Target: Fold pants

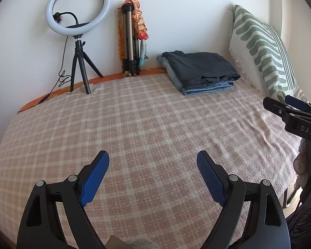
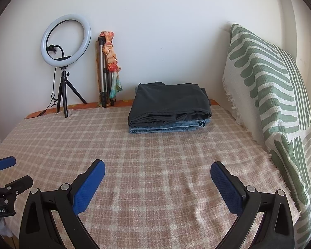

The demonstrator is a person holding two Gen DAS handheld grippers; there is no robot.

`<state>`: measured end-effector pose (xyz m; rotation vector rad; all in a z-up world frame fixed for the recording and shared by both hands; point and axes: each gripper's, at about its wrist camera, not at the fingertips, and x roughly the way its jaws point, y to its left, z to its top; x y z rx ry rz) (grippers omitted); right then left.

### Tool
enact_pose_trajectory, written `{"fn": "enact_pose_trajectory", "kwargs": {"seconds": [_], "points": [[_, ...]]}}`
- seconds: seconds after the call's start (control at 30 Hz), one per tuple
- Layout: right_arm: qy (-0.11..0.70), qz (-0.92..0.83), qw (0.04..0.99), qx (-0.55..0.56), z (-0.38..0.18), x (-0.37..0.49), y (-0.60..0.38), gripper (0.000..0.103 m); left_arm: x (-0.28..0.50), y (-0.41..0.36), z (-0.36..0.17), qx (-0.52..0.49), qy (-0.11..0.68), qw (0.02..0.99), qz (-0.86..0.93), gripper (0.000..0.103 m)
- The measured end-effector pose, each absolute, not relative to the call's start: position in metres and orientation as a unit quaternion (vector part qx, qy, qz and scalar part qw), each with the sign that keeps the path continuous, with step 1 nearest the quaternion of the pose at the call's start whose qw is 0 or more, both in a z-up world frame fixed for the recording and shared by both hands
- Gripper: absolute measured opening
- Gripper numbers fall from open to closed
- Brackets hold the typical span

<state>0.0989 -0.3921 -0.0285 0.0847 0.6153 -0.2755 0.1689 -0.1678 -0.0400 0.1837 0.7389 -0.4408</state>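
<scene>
Two folded pairs of pants were stacked at the far side of the bed (image 2: 155,166), near the wall: a dark pair (image 2: 170,101) lay on top of a blue denim pair (image 2: 168,127), just beside the green-patterned pillow (image 2: 265,95). No garment lay on the near part of the plaid blanket.

The left hand-held gripper (image 1: 153,176) was seen with its jaws spread wide and nothing between its blue pads (image 1: 95,178). The right hand-held gripper (image 2: 157,184) was likewise wide open and empty. Both hovered over the near blanket, well apart from the stack.

The folding itself was judged to be finished, or a fresh pair was yet to be fetched; which could not be told.

If the stack were to be tidied, the edges would best be approached from the near side, one gripper at each corner, and the top pair pinched through all its layers so that the fold was not pulled open. The ring light (image 2: 66,39) and the tripod (image 2: 104,72) by the wall were to be kept clear of.
</scene>
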Motion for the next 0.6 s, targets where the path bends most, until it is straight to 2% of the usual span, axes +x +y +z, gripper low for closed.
{"fn": "enact_pose_trajectory", "kwargs": {"seconds": [0.6], "points": [[0.303,-0.133,0.943,0.042,-0.0291,0.0994,-0.3903,0.103,0.1669,-0.1678,-0.0388,0.086,0.352,0.908,-0.212,0.087]]}}
